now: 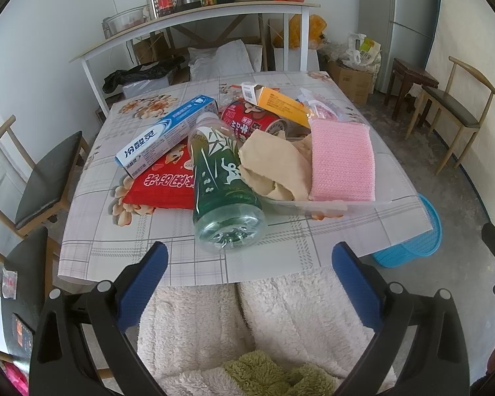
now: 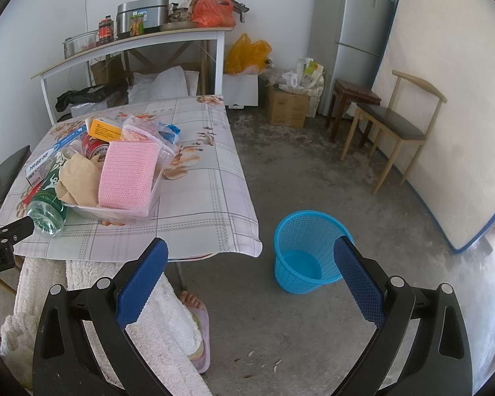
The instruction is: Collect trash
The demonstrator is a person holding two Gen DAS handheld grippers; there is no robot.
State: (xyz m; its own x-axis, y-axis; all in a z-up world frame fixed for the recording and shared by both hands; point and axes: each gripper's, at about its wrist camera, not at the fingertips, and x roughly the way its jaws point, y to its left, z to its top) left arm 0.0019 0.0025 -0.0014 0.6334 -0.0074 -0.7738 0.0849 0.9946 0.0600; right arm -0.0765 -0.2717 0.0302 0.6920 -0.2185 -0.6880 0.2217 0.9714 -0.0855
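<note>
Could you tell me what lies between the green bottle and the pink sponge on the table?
In the left wrist view, crumpled tan paper lies between the green bottle and the pink sponge, partly inside the clear plastic tray.

In the left wrist view the table's edge hides most of the blue basket (image 1: 422,241), and the green bottle (image 1: 222,181) covers part of the red packet (image 1: 163,184) and the red can (image 1: 250,120). The clear tray (image 1: 326,204) shows little beyond its front wall under the pink sponge (image 1: 341,161) and tan paper (image 1: 274,165). In the right wrist view the left gripper (image 2: 3,234) is cut off by the picture's edge, so its jaws cannot be judged there.
</note>
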